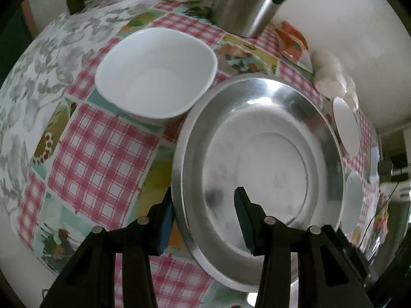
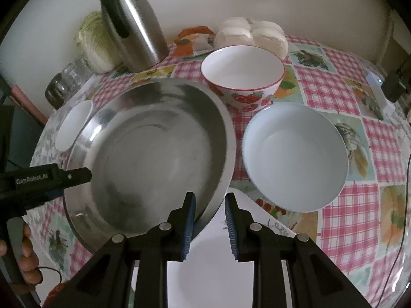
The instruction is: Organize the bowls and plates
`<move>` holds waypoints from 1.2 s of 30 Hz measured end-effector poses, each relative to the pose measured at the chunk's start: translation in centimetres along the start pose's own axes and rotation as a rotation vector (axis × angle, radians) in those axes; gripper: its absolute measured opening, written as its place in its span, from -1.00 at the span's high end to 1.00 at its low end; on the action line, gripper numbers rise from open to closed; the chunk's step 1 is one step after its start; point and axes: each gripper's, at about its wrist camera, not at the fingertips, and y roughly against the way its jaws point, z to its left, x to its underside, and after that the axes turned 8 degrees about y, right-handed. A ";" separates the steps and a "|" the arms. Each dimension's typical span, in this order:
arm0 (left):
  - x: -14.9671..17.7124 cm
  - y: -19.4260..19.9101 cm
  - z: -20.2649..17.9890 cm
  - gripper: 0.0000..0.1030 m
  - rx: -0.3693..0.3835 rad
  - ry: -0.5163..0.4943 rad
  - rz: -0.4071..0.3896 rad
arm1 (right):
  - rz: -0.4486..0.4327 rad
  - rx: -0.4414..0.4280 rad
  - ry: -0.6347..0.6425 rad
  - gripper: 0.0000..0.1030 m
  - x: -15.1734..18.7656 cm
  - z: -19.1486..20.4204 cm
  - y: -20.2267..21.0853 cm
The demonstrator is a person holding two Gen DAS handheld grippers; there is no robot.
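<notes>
Steel basin [image 1: 259, 159] rim between both parted claws, left [image 1: 205, 220], right [image 2: 209, 220]; strawberry bowl [image 2: 242, 77] only in right view.

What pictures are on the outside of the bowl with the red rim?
Red strawberries on white, on the strawberry bowl; best seen in the right wrist view.

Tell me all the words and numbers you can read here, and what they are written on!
"GenRobot.AI": white letters on the black body of the left tongs, seen from the right wrist camera.

Nothing else can be read. The tablecloth has only pictures and pink checks. The steel jug, the strawberry bowl and the steel basin show no lettering.
</notes>
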 end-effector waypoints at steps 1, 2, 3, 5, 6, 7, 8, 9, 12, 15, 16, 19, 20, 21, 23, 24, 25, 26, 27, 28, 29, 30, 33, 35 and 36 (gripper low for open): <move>0.1 0.0 0.1 0.10 -0.009 0.005 0.001 | 0.004 -0.001 0.002 0.50 0.0 0.1 -0.1; 0.2 -0.1 0.2 0.10 -0.011 0.007 0.004 | 0.007 -0.004 0.001 0.53 0.1 0.1 -0.1; 0.4 -0.2 0.2 0.10 -0.008 0.005 0.010 | 0.010 -0.008 0.002 0.54 0.1 0.2 -0.2; 0.4 -0.3 0.1 0.10 -0.001 0.003 0.011 | 0.010 0.001 0.013 0.54 0.1 0.4 -0.2; 0.4 -0.3 0.0 0.10 -0.002 0.003 0.007 | 0.008 0.003 0.013 0.54 0.1 0.4 -0.2; 0.4 -0.2 -0.1 0.11 -0.005 -0.002 0.001 | 0.005 0.003 0.012 0.54 0.0 0.4 -0.2; 0.4 -0.1 -0.3 0.11 -0.005 -0.008 -0.004 | 0.001 0.002 0.009 0.54 0.0 0.3 -0.2; 0.4 -0.1 -0.4 0.11 -0.005 -0.015 -0.010 | -0.004 0.002 0.005 0.54 0.0 0.2 -0.2; 0.3 -0.1 -1.0 0.11 -0.011 -0.038 -0.033 | -0.019 0.001 0.000 0.54 -0.3 0.1 -0.4; 0.0 -0.5 -1.1 0.11 -0.020 -0.042 -0.036 | -0.021 0.002 0.008 0.54 -0.5 0.1 -0.9; -0.1 -0.5 -1.1 0.11 -0.021 -0.043 -0.038 | -0.023 0.006 0.014 0.54 -0.6 0.2 -1.0; -0.3 -0.6 -1.2 0.11 -0.018 -0.041 -0.037 | -0.023 0.015 0.018 0.54 -0.7 0.4 -1.2; -0.2 -0.8 -1.3 0.11 -0.020 -0.043 -0.037 | -0.022 0.014 0.017 0.54 -0.7 0.4 -1.2; -0.2 -0.8 -1.4 0.11 -0.026 -0.047 -0.036 | -0.022 0.015 0.018 0.54 -0.7 0.4 -1.3; -0.2 -0.9 -1.6 0.11 -0.037 -0.056 -0.037 | -0.020 0.016 0.020 0.54 -0.7 0.4 -1.3; -0.2 -1.0 -1.7 0.11 -0.041 -0.058 -0.036 | -0.020 0.016 0.020 0.54 -0.7 0.4 -1.3; -0.3 -1.0 -1.7 0.11 -0.041 -0.057 -0.035 | -0.019 0.016 0.021 0.54 -0.7 0.4 -1.3; -0.3 -1.0 -1.8 0.11 -0.039 -0.054 -0.033 | -0.016 0.017 0.023 0.54 -0.7 0.4 -1.3; -0.2 -0.9 -1.6 0.11 -0.037 -0.051 -0.029 | -0.012 0.016 0.023 0.53 -0.8 0.4 -1.2; -0.3 -0.8 -1.6 0.11 -0.038 -0.048 -0.027 | -0.008 0.017 0.023 0.53 -0.8 0.5 -1.1; -0.2 -0.7 -1.5 0.11 -0.042 -0.049 -0.028 | -0.002 0.019 0.022 0.53 -0.8 0.5 -1.0; -0.2 -0.6 -1.5 0.11 -0.048 -0.051 -0.029 | 0.003 0.020 0.018 0.53 -0.8 0.5 -1.0; -0.1 -0.1 -1.5 0.11 -0.048 -0.051 -0.038 | 0.008 0.028 0.010 0.53 -0.8 0.4 -0.7; -0.1 0.2 -1.6 0.10 -0.046 -0.050 -0.046 | 0.004 0.036 0.007 0.51 -0.8 0.3 -0.3; -0.1 0.3 -1.6 0.08 -0.048 -0.052 -0.049 | -0.001 0.036 0.006 0.48 -0.8 0.3 -0.1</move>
